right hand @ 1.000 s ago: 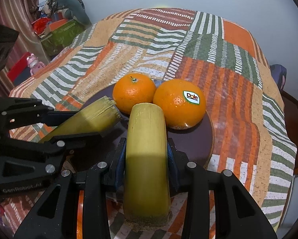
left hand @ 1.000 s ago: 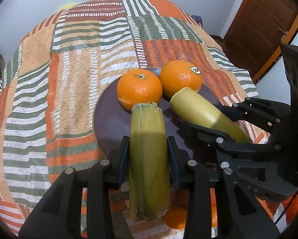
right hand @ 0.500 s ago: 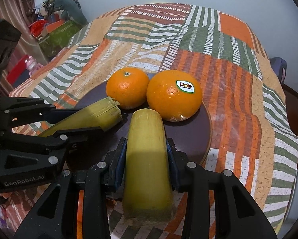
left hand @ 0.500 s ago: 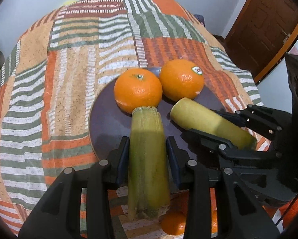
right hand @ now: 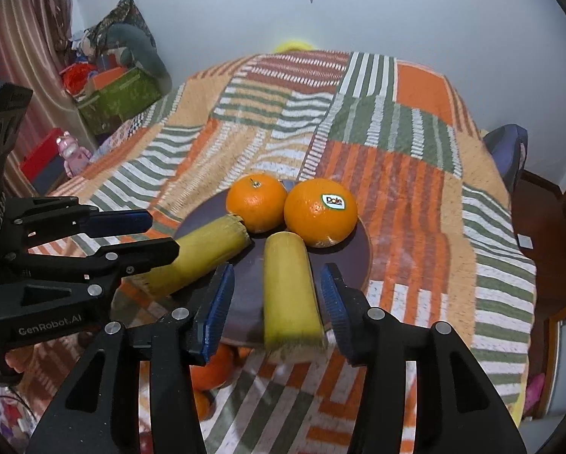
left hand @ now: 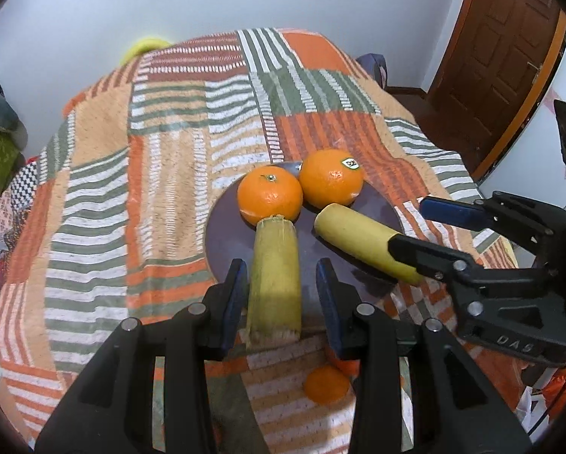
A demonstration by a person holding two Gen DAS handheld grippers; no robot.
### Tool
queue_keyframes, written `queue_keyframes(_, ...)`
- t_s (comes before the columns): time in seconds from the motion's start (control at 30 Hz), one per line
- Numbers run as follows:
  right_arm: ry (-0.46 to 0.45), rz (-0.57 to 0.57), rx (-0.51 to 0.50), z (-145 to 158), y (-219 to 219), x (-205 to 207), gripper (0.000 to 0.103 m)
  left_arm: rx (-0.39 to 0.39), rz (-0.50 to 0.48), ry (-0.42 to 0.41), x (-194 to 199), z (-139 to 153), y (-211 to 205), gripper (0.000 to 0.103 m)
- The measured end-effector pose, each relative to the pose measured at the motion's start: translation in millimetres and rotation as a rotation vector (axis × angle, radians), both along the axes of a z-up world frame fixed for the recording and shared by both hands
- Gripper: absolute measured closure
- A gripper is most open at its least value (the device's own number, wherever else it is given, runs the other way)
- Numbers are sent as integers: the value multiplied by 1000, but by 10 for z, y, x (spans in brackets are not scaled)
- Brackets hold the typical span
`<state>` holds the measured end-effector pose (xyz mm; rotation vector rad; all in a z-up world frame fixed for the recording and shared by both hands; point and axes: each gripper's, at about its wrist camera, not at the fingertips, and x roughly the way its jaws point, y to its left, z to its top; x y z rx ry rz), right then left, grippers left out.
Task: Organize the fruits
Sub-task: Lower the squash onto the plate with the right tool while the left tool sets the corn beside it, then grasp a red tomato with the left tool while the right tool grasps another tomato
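Two oranges (left hand: 269,198) (left hand: 330,181) sit at the back of a dark round plate (left hand: 226,234). One orange carries a Dole sticker (right hand: 334,200). Two yellow-green sugarcane pieces lie on the plate in front of them. My left gripper (left hand: 281,291) is open around the left piece (left hand: 275,276), jaws apart from it. My right gripper (right hand: 277,297) is open around the right piece (right hand: 288,291), which also shows in the left wrist view (left hand: 362,238). In the right wrist view the left gripper (right hand: 146,234) flanks the left piece (right hand: 203,253).
The plate rests on a striped patchwork cloth (left hand: 161,159) over a round table. More small oranges (left hand: 326,384) (right hand: 211,370) lie below the grippers near the table's front. A wooden door (left hand: 502,56) stands at the right. Boxes and clutter (right hand: 120,90) lie at the left.
Both grippers have opened and let go of their sugarcane pieces, which now lie on the plate. Both grippers have pulled back and up a little.
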<state>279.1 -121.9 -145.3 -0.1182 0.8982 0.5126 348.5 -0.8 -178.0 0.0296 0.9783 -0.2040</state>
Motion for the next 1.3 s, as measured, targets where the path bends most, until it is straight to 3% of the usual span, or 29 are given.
queue_keyframes(0.33,-56,-4,-1,281,-34,-461,51,53,38,-30,-502,244,296,64)
queue_keyframes(0.67,-35,-30,26,282,-53,-727,51,92,93,-13,-909,295,691,64)
queue_keyframes(0.8,-18,-42,42,231,-59,-798,51,93,96,11,-1036,200,780,57)
queue_keyframes(1.3,88,-60,14,-203,92,-716,51,57,43,156,-1059,-456,829,57)
